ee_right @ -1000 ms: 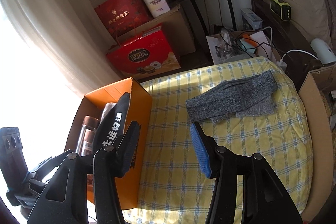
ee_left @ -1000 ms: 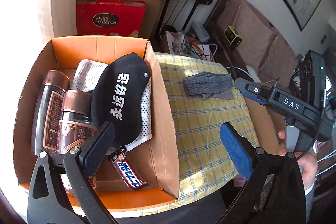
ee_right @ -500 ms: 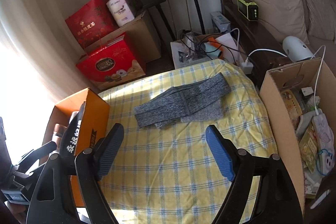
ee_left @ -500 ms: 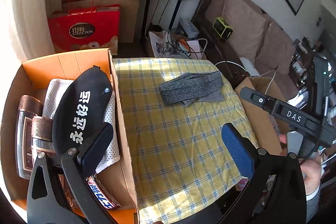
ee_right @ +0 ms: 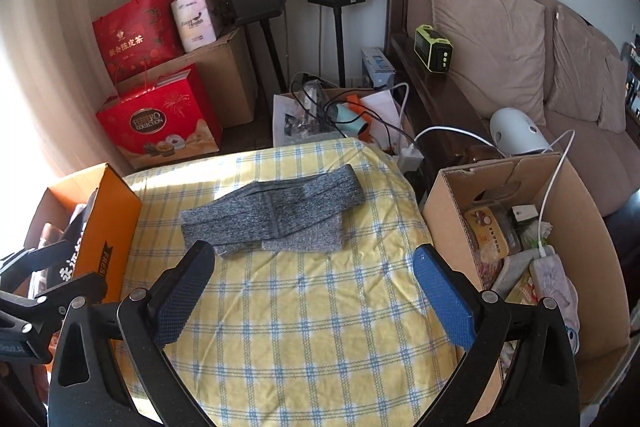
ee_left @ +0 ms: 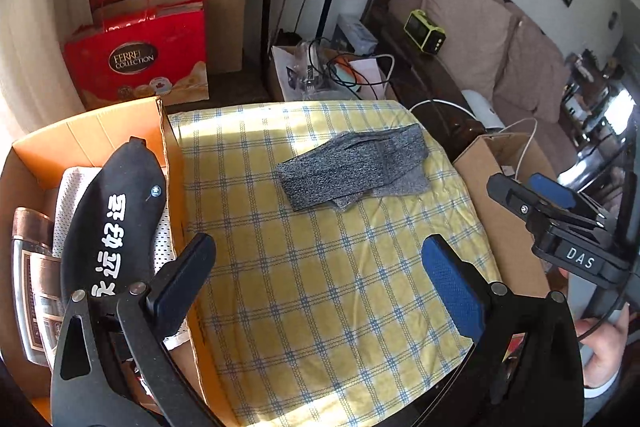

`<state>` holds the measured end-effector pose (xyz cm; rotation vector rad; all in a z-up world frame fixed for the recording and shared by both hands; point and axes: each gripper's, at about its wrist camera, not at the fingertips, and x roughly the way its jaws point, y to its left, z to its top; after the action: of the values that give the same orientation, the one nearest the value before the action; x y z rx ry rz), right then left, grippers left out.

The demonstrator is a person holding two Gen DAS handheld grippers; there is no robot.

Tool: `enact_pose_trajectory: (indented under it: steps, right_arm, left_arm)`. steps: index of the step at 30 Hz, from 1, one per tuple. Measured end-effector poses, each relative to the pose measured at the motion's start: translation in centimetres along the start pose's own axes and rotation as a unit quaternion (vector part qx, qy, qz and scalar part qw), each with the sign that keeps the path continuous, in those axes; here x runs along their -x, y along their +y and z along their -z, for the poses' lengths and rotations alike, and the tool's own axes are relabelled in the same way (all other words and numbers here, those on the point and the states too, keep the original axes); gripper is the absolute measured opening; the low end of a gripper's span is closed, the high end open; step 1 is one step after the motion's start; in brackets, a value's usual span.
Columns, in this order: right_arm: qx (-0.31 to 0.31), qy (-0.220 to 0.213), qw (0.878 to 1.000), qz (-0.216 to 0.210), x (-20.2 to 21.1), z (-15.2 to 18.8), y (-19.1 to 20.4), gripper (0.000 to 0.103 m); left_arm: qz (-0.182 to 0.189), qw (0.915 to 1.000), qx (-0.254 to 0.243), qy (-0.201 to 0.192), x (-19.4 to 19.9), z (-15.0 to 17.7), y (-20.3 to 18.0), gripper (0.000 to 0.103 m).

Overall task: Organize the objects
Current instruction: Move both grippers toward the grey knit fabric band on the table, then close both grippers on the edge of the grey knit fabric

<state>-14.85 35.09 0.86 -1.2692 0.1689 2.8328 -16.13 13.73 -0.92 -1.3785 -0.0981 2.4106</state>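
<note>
A folded grey knitted cloth (ee_right: 276, 213) lies alone on the yellow checked tablecloth (ee_right: 320, 327), the one item apparently left to sort. A black sleep mask with white lettering (ee_left: 114, 223) and brown bottles (ee_left: 30, 267) already sit in the orange cardboard box (ee_left: 90, 127). The right gripper (ee_right: 314, 287), its jaws just spread wide, and the wide-open left gripper (ee_left: 320, 271) both hold nothing.
</note>
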Motion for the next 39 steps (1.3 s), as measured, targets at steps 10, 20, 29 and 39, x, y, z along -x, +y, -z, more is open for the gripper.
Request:
enact_pose_trajectory:
  steps: [10, 20, 29, 39]
  right_arm:
    - [-0.016, 0.015, 1.0, -0.017, -2.8, -1.6, -2.4, 0.101]
    - [-0.026, 0.049, 0.998, -0.019, -8.3, -4.4, -3.9, 0.086]
    - [-0.015, 0.069, 0.997, -0.027, -12.4, -4.9, -3.2, 0.078]
    - [-0.031, 0.107, 0.993, -0.04, -16.8, -4.8, -3.8, 0.061]
  left_arm:
    - [0.013, 0.9994, 0.018, 0.025, -4.0, -2.2, 0.2, 0.103]
    - [-0.012, 0.9982, 0.029, 0.052, -8.9, -4.0, 0.3, 0.101]
    - [-0.02, 0.9965, 0.053, 0.061, -11.7, -4.3, 1.3, 0.101]
    - [-0.029, 0.9945, 0.082, 0.059, -13.8, -4.1, 1.8, 0.08]
